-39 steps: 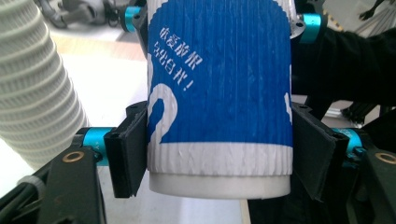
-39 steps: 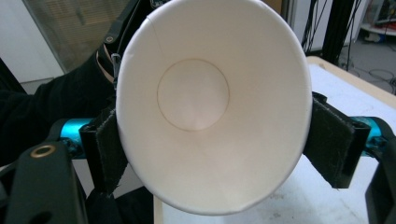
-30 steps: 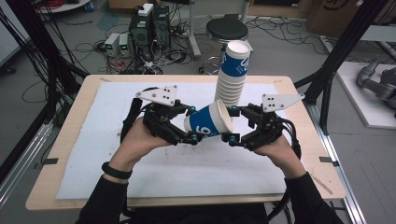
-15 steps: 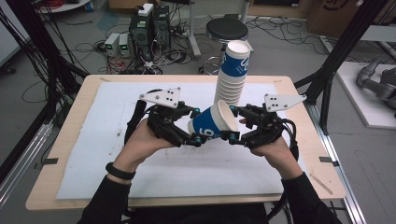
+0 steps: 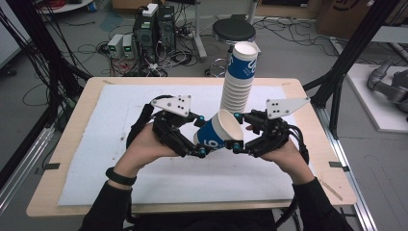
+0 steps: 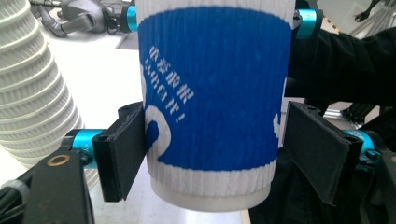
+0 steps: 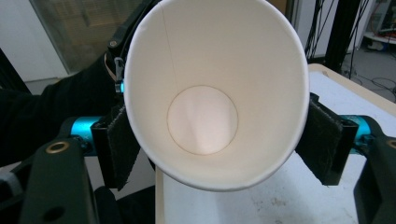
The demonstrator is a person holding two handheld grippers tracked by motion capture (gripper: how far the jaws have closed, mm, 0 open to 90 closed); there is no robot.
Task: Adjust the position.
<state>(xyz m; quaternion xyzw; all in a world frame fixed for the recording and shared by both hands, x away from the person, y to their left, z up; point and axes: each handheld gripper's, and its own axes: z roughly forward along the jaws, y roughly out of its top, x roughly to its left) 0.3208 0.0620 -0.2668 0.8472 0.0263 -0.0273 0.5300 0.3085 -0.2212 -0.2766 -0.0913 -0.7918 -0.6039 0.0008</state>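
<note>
Holding the blue paper cup (image 5: 219, 132) tilted above the counter (image 5: 86, 139), I grasp its base in my left hand-held gripper (image 5: 199, 144) and its rim in my right hand-held gripper (image 5: 238, 137). The cup stack (image 5: 238, 82) stands just behind; white mat (image 5: 120, 178) lies open toward me.

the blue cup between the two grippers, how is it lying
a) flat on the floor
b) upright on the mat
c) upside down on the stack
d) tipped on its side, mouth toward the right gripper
d: the blue cup is held off the mat on its side, its open mouth facing the right gripper and its base toward the left gripper.
</note>
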